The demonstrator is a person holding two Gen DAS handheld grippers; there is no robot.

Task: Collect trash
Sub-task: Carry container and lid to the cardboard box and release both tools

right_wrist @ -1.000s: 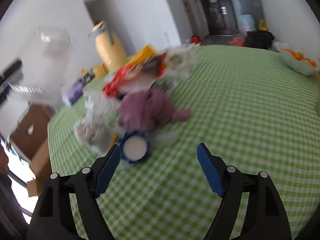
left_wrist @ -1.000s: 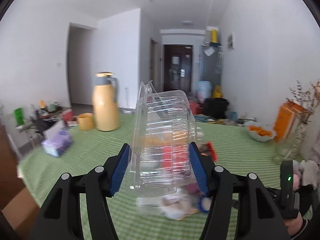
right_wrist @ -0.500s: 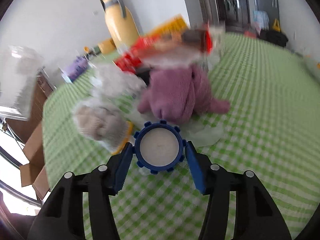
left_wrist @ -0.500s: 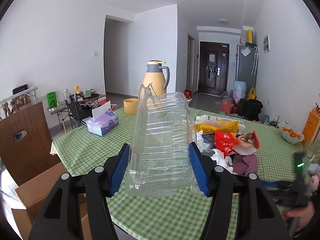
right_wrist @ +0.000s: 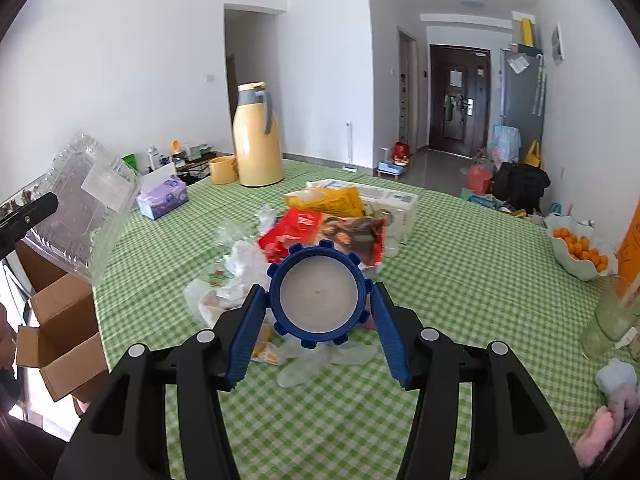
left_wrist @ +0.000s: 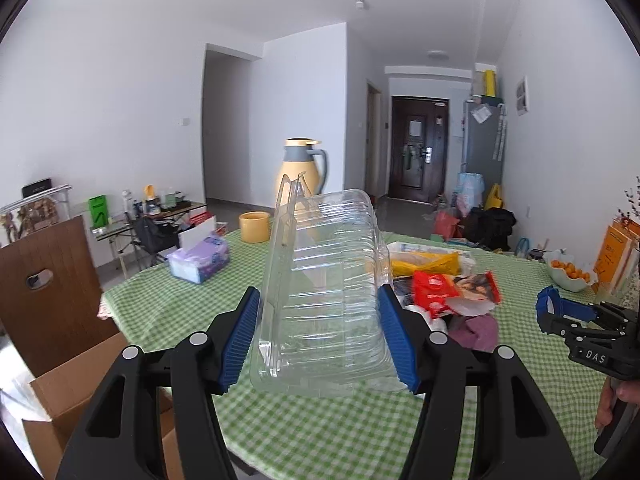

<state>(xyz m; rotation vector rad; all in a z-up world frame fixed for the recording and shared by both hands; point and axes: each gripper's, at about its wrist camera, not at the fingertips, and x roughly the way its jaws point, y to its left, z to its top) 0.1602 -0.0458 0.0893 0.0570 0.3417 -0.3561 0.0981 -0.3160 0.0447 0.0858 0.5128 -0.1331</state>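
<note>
Now both grippers are carrying trash above the table, cardboard box lying left.
Left gripper [left_wrist: 320,336] is clamping the clear clamshell [left_wrist: 324,300]; right gripper [right_wrist: 316,328] is clamping the blue lid [right_wrist: 318,294]; cardboard box [right_wrist: 60,332] is sitting nearer the left one.

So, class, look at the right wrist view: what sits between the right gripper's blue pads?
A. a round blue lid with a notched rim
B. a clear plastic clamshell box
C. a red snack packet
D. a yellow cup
A: the right gripper has its pads against the sides of the round blue lid, while the clear plastic clamshell box is in the left gripper.
</note>
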